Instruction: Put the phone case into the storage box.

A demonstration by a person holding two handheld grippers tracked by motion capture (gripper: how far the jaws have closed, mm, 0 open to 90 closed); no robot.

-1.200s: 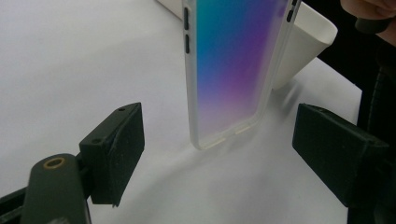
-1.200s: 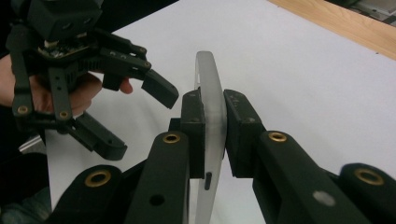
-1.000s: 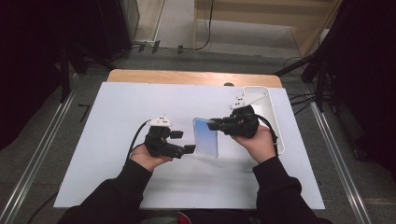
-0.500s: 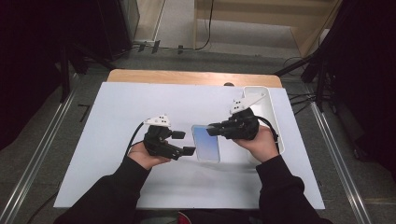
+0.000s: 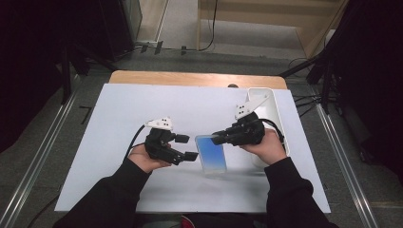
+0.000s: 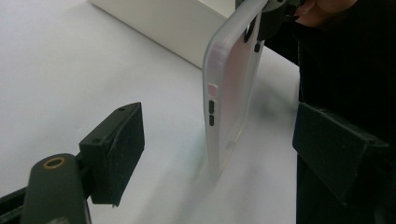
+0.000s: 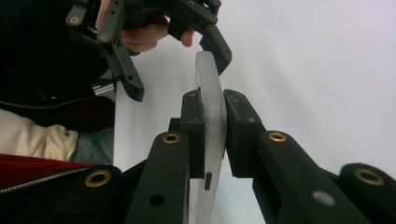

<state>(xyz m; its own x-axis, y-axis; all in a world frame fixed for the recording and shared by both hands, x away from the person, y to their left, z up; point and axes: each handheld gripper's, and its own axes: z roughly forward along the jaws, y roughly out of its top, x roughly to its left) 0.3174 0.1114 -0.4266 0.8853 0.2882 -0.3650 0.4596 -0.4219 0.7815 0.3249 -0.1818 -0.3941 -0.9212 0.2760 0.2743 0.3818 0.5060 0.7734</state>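
A phone in a frosted translucent case (image 5: 212, 155) stands on its lower end on the white table, between my two grippers. My right gripper (image 5: 217, 138) is shut on its upper edge; in the right gripper view both pads (image 7: 194, 126) press on the case (image 7: 211, 88). My left gripper (image 5: 188, 147) is open just left of the phone. In the left gripper view the case (image 6: 229, 88) stands upright between the spread jaws of the left gripper (image 6: 224, 154), touching neither, its side buttons facing me.
A long white tray (image 5: 264, 101) lies at the table's right side behind the right hand, and appears as a white box (image 6: 173, 23) in the left gripper view. The white tabletop (image 5: 119, 109) spreads left and back. A wooden strip (image 5: 190, 78) borders the far edge.
The right gripper has brought the phone down and a little nearer the person, setting its lower end on the table. The left gripper has stayed open in about the same place.
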